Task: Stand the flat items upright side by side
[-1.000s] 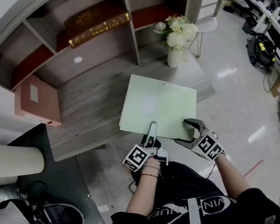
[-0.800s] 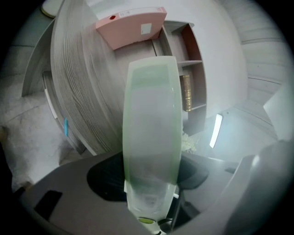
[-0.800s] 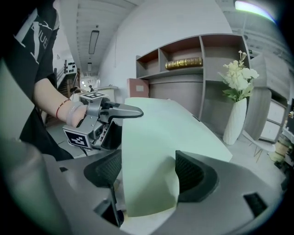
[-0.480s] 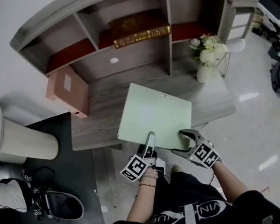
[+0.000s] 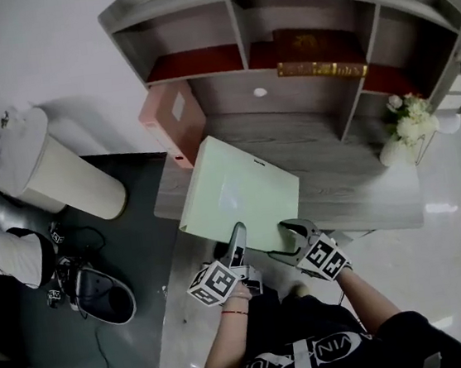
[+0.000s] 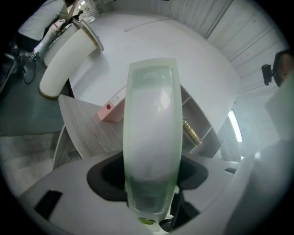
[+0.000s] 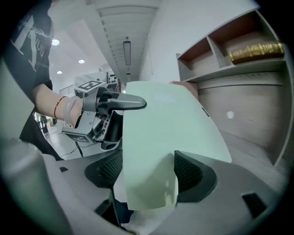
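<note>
Two grippers, one green folder [image 5: 235,188] shared between them. Your left gripper [image 5: 235,238] has its jaws clamped across the folder's near edge, seen edge-on in the left gripper view [image 6: 151,137]. Your right gripper [image 5: 291,234] has its jaws closed on the near corner, with the folder [image 7: 165,133] filling the gap. The folder is held tilted, broad face up, over the counter's [image 5: 346,177] front left edge. One pink box [image 5: 174,121] stands upright at the counter's left end, just beside the folder's far corner. One book [image 5: 314,52] lies flat in the shelf's [image 5: 235,16] middle bay. One vase [image 5: 406,120], right. One bin [image 5: 54,171] on the floor.
</note>
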